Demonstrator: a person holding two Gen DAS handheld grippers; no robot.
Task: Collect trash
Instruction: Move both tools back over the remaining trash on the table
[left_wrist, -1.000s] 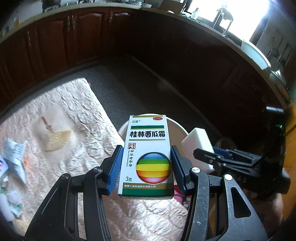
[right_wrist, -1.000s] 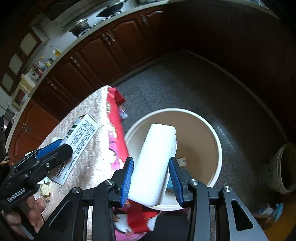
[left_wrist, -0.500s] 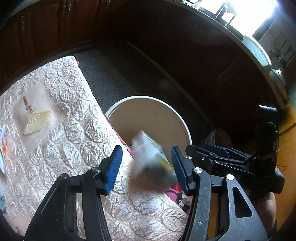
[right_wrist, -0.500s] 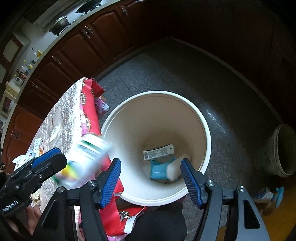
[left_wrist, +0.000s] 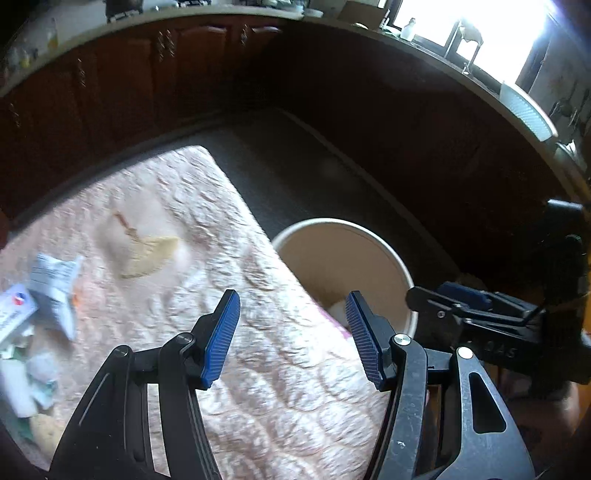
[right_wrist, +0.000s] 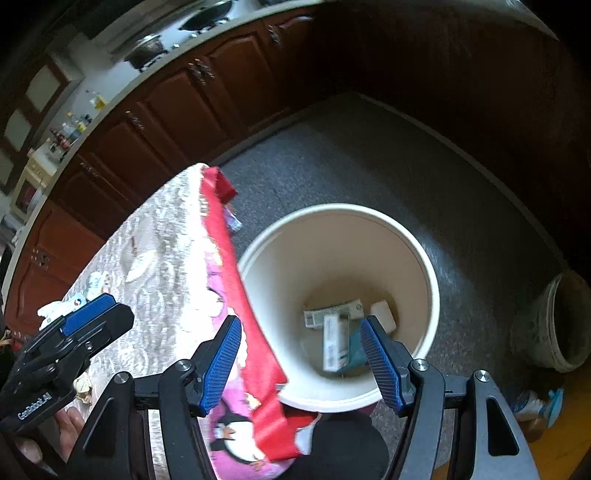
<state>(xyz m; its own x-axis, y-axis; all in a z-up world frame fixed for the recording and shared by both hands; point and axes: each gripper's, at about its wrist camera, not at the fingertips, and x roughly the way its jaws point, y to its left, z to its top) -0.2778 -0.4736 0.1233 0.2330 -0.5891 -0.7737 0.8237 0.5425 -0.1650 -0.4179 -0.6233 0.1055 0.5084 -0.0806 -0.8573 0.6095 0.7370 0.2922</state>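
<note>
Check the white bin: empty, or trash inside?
Not empty. The white bin holds small boxes and a white block at the bottom, seen from the right wrist.

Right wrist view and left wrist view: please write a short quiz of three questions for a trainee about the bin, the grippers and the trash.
1. True or false: the left gripper holds a box.
2. Where does the bin stand? A) on the table B) on the floor beside the table C) on the counter
3. Fill in: more trash lies on the ____.

Key: 1 false, both the left and the right gripper are open and hold nothing. 2 B. 3 table.
</note>
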